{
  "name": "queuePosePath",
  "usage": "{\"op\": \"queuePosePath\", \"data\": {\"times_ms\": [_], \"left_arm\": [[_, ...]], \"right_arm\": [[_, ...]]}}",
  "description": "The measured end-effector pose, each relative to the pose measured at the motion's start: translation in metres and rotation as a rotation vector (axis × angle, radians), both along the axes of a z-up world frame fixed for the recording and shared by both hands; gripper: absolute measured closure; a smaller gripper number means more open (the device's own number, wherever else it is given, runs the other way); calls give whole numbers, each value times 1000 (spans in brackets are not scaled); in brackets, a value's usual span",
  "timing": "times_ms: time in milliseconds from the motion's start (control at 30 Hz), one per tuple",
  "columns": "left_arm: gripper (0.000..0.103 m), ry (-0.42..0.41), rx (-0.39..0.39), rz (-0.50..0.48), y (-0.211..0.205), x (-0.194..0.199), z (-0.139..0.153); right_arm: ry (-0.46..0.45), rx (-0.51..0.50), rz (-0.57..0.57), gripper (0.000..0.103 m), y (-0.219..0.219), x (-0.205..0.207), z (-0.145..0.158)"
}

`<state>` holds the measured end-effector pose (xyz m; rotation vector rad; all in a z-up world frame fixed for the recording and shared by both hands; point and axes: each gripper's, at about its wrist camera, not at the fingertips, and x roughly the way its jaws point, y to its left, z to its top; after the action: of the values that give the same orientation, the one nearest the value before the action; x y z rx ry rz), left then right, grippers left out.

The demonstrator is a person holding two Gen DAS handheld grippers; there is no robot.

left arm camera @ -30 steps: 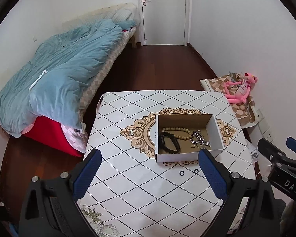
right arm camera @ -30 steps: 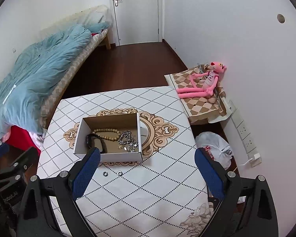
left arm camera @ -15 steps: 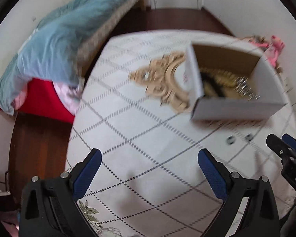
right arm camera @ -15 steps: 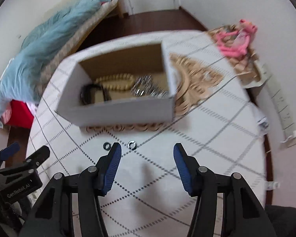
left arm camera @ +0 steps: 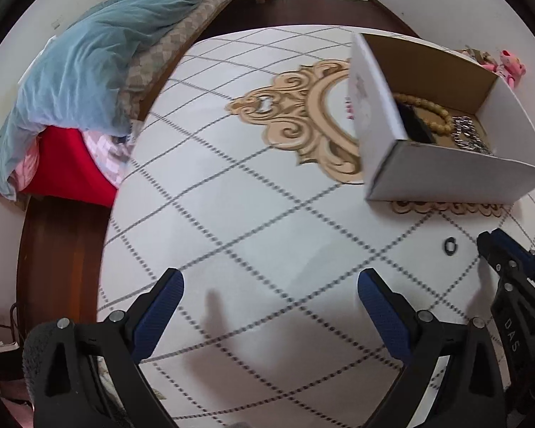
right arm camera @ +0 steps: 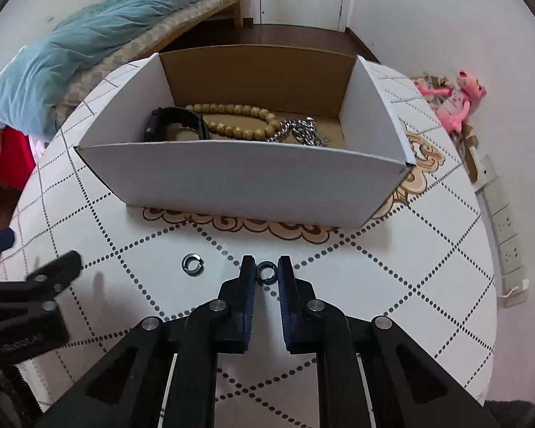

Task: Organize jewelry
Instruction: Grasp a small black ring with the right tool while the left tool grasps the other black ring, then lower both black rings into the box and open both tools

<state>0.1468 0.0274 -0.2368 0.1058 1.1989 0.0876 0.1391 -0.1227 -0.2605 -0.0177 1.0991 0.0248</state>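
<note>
Right wrist view: right gripper, jaws narrowed round a ring at lower centre w/o clear contact, could flick it across the table if off-centre; left gripper wide open, empty; box just above.

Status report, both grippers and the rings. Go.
Right gripper fingers straddling one ring, not yet closed. Left gripper open, empty, over bare tablecloth. Second ring loose before box. Nothing in the way.
</note>
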Motion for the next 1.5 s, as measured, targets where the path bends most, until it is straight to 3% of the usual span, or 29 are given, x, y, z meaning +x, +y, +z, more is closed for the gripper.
{"op": "queuePosePath", "data": {"times_ms": [167, 433, 500, 567, 600, 667, 800, 1100, 1300, 1500], "left_arm": [[3, 10, -52, -56, -31, 4, -2], [4, 3, -95, -180, -91, 8, -12], [14, -35, -99, -205, -99, 5, -8], [45, -37, -98, -218, -103, 5, -8], [50, -43, -117, -224, -104, 4, -8], [76, -48, -133, -226, -106, 3, -6], [91, -55, -138, -231, -110, 2, -6], [93, -94, -170, -249, -102, -4, 12], [93, -149, -255, -263, -89, -5, 68], [93, -143, -313, -283, -74, 42, 108]], "right_arm": [[9, 82, -116, 90, -46, -14, 9], [-5, 74, -227, 90, -98, -38, 28], [-5, 72, -249, 90, -105, -41, 27], [1, 72, -262, 90, -109, -41, 24], [2, 74, -264, 90, -110, -41, 23], [-4, 73, -262, 90, -109, -43, 23], [-18, 70, -251, 90, -105, -43, 29], [-60, 99, -246, 90, -104, -44, 48], [-111, 173, -224, 90, -104, -37, 83], [-132, 274, -135, 90, -94, 21, 120]]}}
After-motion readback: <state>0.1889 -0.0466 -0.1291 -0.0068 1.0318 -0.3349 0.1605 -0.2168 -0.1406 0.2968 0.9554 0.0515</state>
